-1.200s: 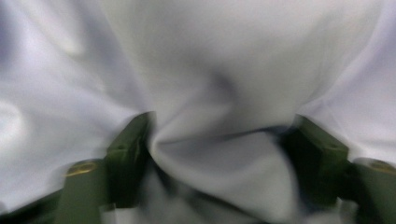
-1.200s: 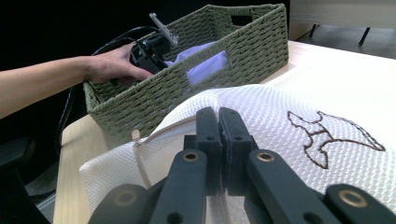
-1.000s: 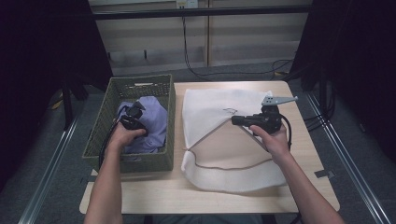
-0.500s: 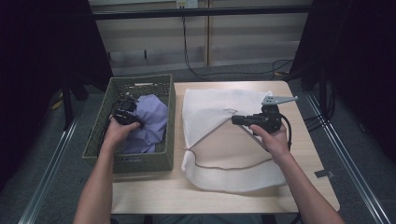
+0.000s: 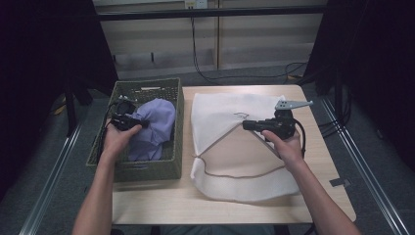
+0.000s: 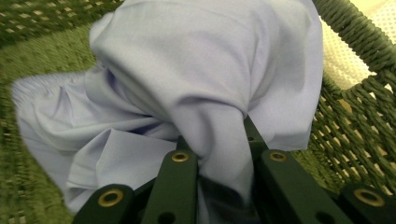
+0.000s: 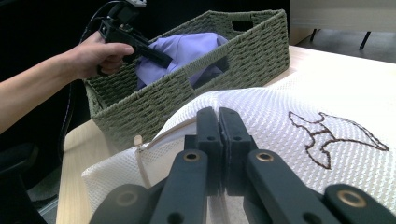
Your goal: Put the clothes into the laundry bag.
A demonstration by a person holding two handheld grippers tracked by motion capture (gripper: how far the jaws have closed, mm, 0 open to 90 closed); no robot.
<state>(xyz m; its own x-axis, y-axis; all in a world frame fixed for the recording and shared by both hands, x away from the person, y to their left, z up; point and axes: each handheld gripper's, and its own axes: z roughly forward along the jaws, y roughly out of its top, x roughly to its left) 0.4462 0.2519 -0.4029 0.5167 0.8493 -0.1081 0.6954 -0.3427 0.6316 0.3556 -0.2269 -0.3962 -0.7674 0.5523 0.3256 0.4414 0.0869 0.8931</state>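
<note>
A lavender cloth lies bunched in a green woven basket at the table's left. My left gripper is inside the basket, shut on a fold of that cloth, which drapes over the jaws and is raised off the basket floor. A white mesh bag with a brown cord lies to the basket's right. My right gripper is shut on the bag's upper edge and holds it up, so the mouth gapes toward the basket. In the right gripper view the mesh sits against the shut jaws.
The wooden table has bare strips at the front and right of the bag. The basket's wall stands between cloth and bag. Dark floor, metal rails and cables surround the table; a wall lies at the back.
The left hand has shifted left and upward inside the basket, and the lavender cloth has risen and bunched with it. The right hand and the bag have stayed still.
</note>
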